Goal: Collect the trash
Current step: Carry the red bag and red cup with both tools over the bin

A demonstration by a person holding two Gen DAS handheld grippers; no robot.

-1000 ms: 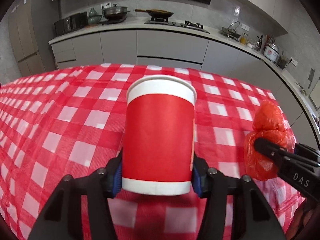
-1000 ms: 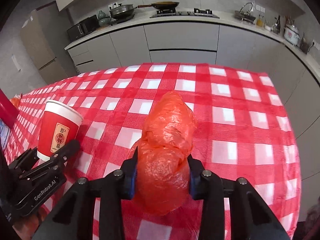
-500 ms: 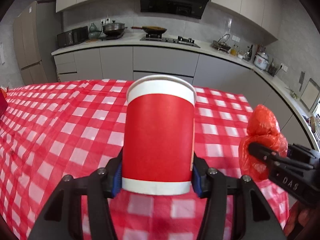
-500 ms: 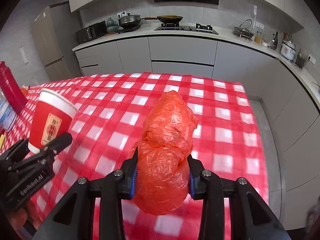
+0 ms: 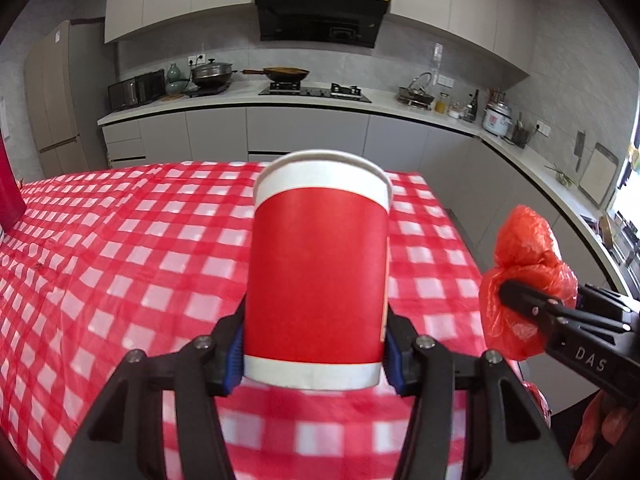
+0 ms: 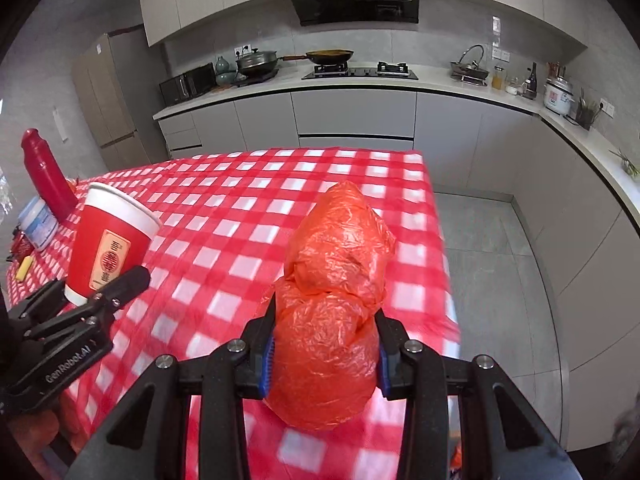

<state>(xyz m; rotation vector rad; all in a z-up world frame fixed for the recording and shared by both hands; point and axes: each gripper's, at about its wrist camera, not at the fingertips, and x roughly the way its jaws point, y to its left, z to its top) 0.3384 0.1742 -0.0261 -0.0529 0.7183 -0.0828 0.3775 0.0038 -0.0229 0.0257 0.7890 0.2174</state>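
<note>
Table [image 5: 120, 264], covered by a red-and-white checked cloth, is filling the lower part of both wrist views, with grey kitchen cabinets [image 6: 352, 116] and a countertop running behind it and a grey floor [image 6: 492, 248] showing past its right edge. Range hood [image 5: 320, 16] is hanging on the back wall above a frying pan [image 6: 330, 55] sitting on the stove. Red bottle [image 6: 42, 172] is standing upright at the table's far left edge, with a small white tub [image 6: 38, 226] just beside it. Paper cup [image 5: 318, 272], red with white bands at rim and base, is being held upright above the table; the left gripper [image 5: 314, 354] is clamping it low on its sides, blue pads pressing against both walls. In the right wrist view the same cup [image 6: 106, 250] is showing a printed label on its side. Orange plastic bag [image 6: 332, 320], crumpled into two knotted lumps, is being held above the table's right portion; the right gripper [image 6: 325, 354] is squeezing its lower lump between both fingers, the upper lump sticking out past the fingertips. In the left wrist view the bag [image 5: 524, 280] is appearing well to the right of the cup, apart from it.
</note>
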